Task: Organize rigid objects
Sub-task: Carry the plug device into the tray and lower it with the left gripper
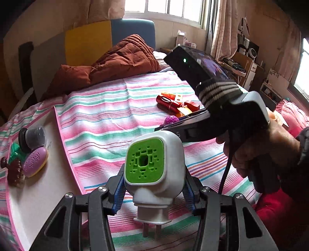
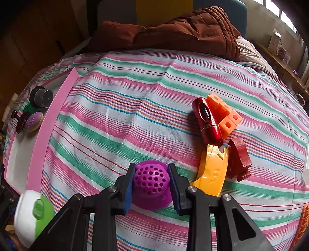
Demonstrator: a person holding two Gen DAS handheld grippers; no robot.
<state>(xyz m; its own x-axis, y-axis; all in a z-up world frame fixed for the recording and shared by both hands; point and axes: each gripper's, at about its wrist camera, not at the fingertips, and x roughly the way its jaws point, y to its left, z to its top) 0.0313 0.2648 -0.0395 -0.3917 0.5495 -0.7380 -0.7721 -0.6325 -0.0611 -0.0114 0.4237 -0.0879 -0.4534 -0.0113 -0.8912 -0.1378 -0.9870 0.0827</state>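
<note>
Left wrist view: the left gripper [image 1: 153,185] pinches the white-and-green plug-in device [image 1: 152,166], lifted; at nine o'clock the white tray [image 1: 38,185] holds several sorted pieces.

Right wrist view: the right gripper [image 2: 151,183] clamps the purple perforated dome [image 2: 151,181] on the striped sheet [image 2: 119,119]; at two o'clock the red, orange and yellow items [image 2: 218,139] remain unsorted.

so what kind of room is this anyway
Most likely a bedroom in a home. The work goes on atop a bed with a striped sheet, a rust-brown quilt lies bunched at its far end, and a curtained window lights the cluttered shelves beside it.
</note>
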